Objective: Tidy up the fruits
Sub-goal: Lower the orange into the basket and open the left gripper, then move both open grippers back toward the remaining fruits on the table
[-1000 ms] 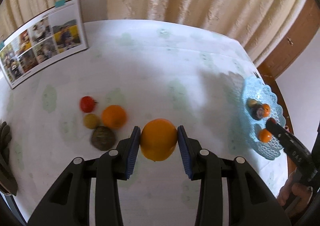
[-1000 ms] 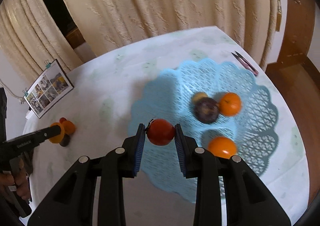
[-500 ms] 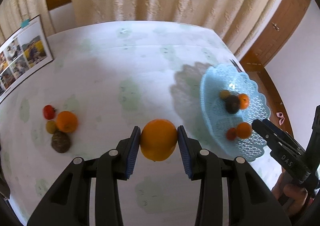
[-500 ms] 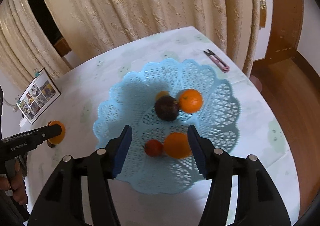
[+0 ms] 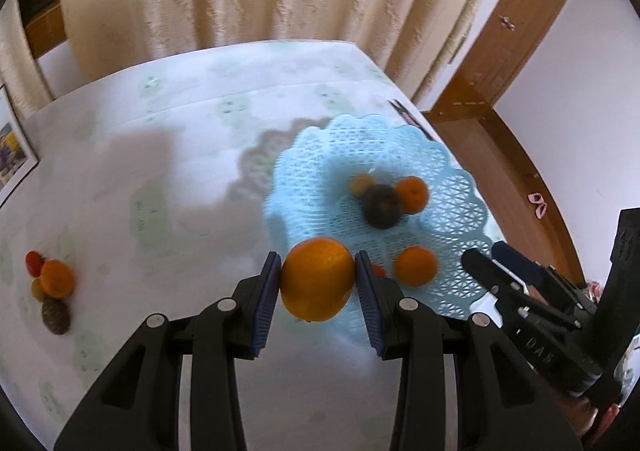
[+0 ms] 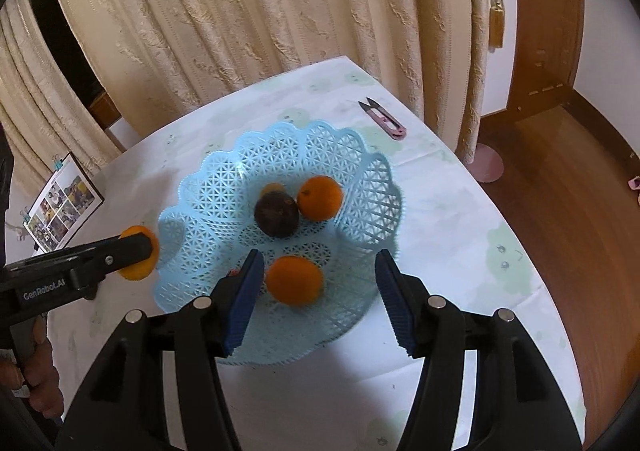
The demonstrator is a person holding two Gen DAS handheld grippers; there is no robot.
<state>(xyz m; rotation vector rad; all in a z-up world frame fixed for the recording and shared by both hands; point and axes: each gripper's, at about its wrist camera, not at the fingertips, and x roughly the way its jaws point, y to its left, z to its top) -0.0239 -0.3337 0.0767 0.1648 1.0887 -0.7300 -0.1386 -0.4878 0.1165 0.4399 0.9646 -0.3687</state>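
Over the basket point(image 6: 372, 187), the right tool point(image 6: 318, 291) stands open and empty; beside its rim the left tool point(image 5: 316, 283) grips an orange point(image 5: 318, 279).

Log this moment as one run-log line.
left gripper: shut on orange | right gripper: open, over basket | table: four fruits left

A: State of the left gripper point(image 5: 317, 283)?
B: Jaws clamped on a held object, pointing steeply down.
A: And the right gripper point(image 6: 318, 291)?
B: Jaws apart, gripping nothing, angled down; a hand point(image 6: 28, 379) grips the left handle.
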